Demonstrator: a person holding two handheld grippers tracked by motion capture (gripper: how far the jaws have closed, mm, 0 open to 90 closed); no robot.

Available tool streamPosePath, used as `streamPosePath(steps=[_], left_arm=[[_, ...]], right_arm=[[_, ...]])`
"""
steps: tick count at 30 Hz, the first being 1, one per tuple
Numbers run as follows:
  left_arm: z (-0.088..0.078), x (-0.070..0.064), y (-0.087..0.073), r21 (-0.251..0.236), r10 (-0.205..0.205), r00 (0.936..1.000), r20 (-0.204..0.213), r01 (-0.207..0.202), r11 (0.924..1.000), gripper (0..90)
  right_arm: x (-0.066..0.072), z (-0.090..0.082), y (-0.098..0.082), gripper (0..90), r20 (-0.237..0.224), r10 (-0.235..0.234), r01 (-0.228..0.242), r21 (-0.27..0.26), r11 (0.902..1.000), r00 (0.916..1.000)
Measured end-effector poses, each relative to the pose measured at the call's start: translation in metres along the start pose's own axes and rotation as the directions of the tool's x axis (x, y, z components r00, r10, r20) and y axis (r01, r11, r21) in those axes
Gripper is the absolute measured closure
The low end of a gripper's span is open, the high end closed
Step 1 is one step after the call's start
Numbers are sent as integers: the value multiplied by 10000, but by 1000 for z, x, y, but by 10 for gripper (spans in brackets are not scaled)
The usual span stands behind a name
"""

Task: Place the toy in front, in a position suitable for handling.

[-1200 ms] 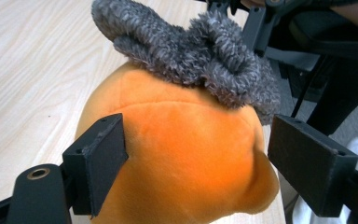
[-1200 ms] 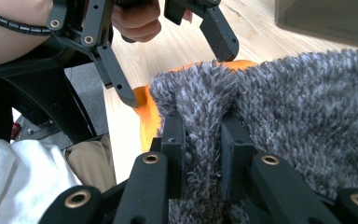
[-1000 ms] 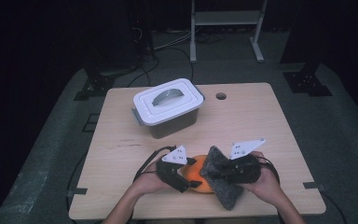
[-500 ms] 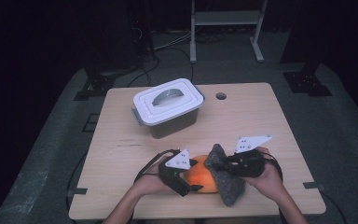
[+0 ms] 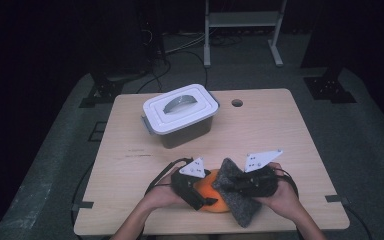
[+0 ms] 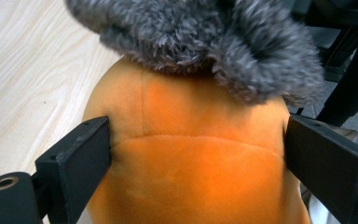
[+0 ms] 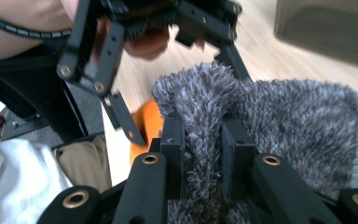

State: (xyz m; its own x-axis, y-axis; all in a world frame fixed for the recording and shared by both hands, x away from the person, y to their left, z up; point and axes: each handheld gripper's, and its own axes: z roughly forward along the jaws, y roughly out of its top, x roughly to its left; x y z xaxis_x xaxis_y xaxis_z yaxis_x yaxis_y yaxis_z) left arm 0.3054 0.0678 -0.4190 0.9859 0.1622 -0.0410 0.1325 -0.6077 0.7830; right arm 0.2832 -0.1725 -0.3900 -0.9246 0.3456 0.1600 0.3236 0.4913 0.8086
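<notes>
A: What do you count, from the biggest thing to the smallest?

B: One wooden table (image 5: 280, 135). One plastic box (image 5: 182, 116) with a white lid, which stands at the far left part of the table. Then one grey furry cloth (image 5: 237, 200) and one orange plush toy (image 5: 211, 192), both at the near edge of the table, touching each other; the cloth lies partly over the toy. Last, two grippers, one in each hand of the person.

A: How do the jaws stand?

B: The left gripper (image 5: 200, 192) has its two jaws spread wide, one on each side of the orange toy. They have just been opening. In the left gripper view the toy (image 6: 191, 158) sits between them and the jaws lie against its sides; I cannot tell if they press into it. The right gripper (image 5: 240, 182) has its jaws pressed close together and pinches a fold of the grey cloth.

A: What does one view give that another does not?

B: The right gripper view shows the pinched fold (image 7: 205, 154) closely, and the left gripper (image 7: 168, 107) farther off. The left gripper view shows a seam across the plush and the cloth (image 6: 205, 42) hanging over its top. The high view shows the box and a small round hole (image 5: 237, 103) in the table.
</notes>
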Motion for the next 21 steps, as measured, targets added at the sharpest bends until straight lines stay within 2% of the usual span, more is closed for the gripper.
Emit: streamPosePath(steps=[2,3,5,7,9,11,13,14,17,21], left_arm=[[-2,-3,0,-263,538,9975,-468,-551,9981,222],[-4,-6,2,-397,940,9924,-791,-974,9945,258],[-7,-7,5,-504,1316,9853,-1092,-1377,9892,305],[-11,-5,6,-605,1460,9810,-1279,-1546,9861,327],[-17,-1,2,-711,1561,9775,-1421,-1674,9833,397],[-21,4,-2,-750,1154,9880,-1026,-1234,9895,377],[-19,5,-4,-834,834,9927,-877,-907,9924,306],[-17,5,-4,-676,653,9951,-749,-704,9952,237],[-10,6,-1,-475,240,9983,-524,-265,9985,104],[-1,7,-3,-134,-9,9995,-311,5,9999,76]], right_arm=[[-1,1,1,733,135,-38,38,16,10000,9999],[-2,1,0,733,190,5,-5,15,10000,9998],[-6,-4,-2,733,354,181,-173,-219,9996,9992],[-11,-9,-4,733,519,340,-314,-500,9983,9981],[-14,-10,-7,732,599,413,-384,-483,9981,9974],[-17,-9,-11,733,585,459,-438,-362,9984,9972],[-20,-8,-16,733,217,674,-665,-391,9970,9975],[-20,-7,-17,733,102,705,-701,-331,9970,9975],[-16,-3,-17,733,-48,495,-495,-122,9987,9988],[-12,2,-16,733,-283,386,-386,32,9993,9989]])
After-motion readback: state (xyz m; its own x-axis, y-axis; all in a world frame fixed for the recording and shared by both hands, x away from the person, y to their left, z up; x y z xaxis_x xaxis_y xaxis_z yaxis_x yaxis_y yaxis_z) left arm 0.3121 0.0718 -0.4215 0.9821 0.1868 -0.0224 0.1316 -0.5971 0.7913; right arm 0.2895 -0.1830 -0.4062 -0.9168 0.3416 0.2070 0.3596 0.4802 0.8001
